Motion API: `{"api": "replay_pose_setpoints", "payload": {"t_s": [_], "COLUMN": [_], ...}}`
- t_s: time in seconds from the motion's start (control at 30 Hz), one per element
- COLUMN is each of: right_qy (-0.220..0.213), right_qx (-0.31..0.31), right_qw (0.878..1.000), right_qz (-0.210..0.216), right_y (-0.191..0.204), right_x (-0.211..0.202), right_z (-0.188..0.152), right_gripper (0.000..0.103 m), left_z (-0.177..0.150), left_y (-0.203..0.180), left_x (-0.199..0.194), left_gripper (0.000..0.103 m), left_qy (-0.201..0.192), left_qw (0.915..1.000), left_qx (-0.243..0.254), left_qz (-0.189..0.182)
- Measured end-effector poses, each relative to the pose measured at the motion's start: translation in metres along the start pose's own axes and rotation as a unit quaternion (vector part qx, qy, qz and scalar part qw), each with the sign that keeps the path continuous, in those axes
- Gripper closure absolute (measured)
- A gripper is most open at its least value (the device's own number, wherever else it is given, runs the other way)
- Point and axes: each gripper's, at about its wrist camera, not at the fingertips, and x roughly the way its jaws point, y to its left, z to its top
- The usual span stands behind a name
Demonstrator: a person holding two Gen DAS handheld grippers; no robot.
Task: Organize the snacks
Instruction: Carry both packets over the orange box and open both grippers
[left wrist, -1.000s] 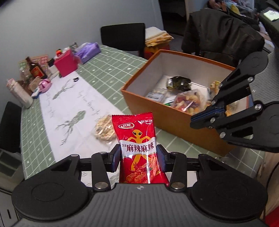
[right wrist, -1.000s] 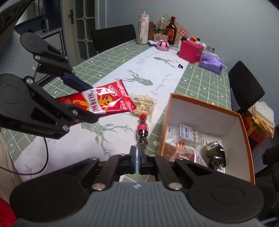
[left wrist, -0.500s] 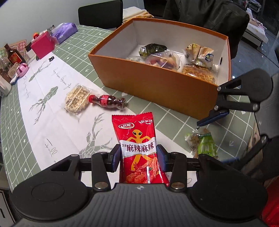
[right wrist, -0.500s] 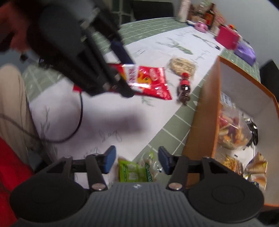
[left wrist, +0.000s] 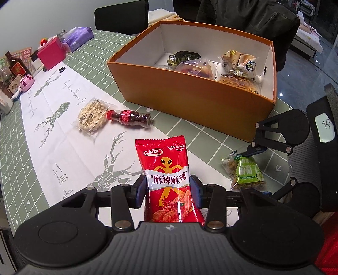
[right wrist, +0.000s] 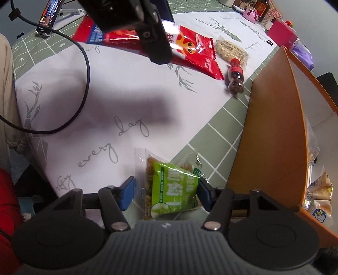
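My left gripper (left wrist: 169, 191) is shut on a red spicy-snack packet (left wrist: 166, 179) and holds it above the white table runner; the packet also shows in the right wrist view (right wrist: 196, 55). My right gripper (right wrist: 165, 194) is open, its fingers on either side of a green snack packet (right wrist: 171, 190) lying on the table beside the box; that packet also shows in the left wrist view (left wrist: 247, 173). The orange box (left wrist: 190, 95) holds several snack packets. A small cola-bottle candy (left wrist: 131, 118) and a pale peanut bar (left wrist: 93, 116) lie on the runner.
A pink box (left wrist: 51, 55), a purple tissue pack (left wrist: 77, 38), a dark bottle (left wrist: 15, 65) and small items stand at the table's far left end. Black chairs (left wrist: 120, 14) stand behind the table. A black cable (right wrist: 80, 88) crosses the runner near a phone (right wrist: 48, 17).
My left gripper has pulled back with the red packet. My right gripper opened and dropped down to the table, and now straddles the green packet.
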Motion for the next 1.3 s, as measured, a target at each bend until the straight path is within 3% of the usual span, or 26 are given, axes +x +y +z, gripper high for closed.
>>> {"api": "replay_pose_setpoints", "payload": {"t_s": [0.07, 0.17, 0.3, 0.5, 0.73, 0.87, 1.07, 1.3], "right_qy": [0.001, -0.004, -0.024, -0.083, -0.133, -0.104, -0.029, 0.024], "right_qx": [-0.019, -0.018, -0.023, 0.038, 0.1, 0.12, 0.154, 0.148], "right_qw": [1.0, 1.0, 0.999, 0.995, 0.986, 0.987, 0.988, 0.989], "right_qz": [-0.013, -0.001, 0.005, 0.041, -0.005, -0.03, -0.011, 0.001], "right_y": [0.005, 0.003, -0.002, -0.041, -0.104, -0.143, -0.182, -0.193], "right_x": [-0.001, -0.006, -0.026, -0.081, -0.135, -0.135, -0.097, -0.064], "right_z": [0.002, 0.004, 0.013, 0.031, 0.039, 0.039, 0.025, 0.005], "right_gripper": [0.063, 0.066, 0.067, 0.067, 0.066, 0.066, 0.066, 0.066], "left_z": [0.001, 0.003, 0.011, 0.039, 0.084, 0.112, 0.144, 0.169], "left_y": [0.0, -0.001, -0.001, 0.006, 0.001, -0.005, -0.018, -0.03], "left_x": [-0.001, -0.002, -0.009, -0.035, -0.057, -0.05, -0.01, 0.036], "left_gripper": [0.054, 0.054, 0.054, 0.054, 0.054, 0.054, 0.054, 0.054], "left_qy": [-0.001, 0.0, 0.003, -0.03, -0.083, -0.091, -0.039, 0.011], "left_qw": [1.0, 1.0, 0.9998, 0.9987, 0.9945, 0.9937, 0.9953, 0.9947], "left_qx": [0.002, 0.007, 0.021, 0.035, 0.054, 0.064, 0.074, 0.021], "left_qz": [0.0, 0.0, 0.002, 0.025, 0.034, 0.017, -0.049, -0.1]}}
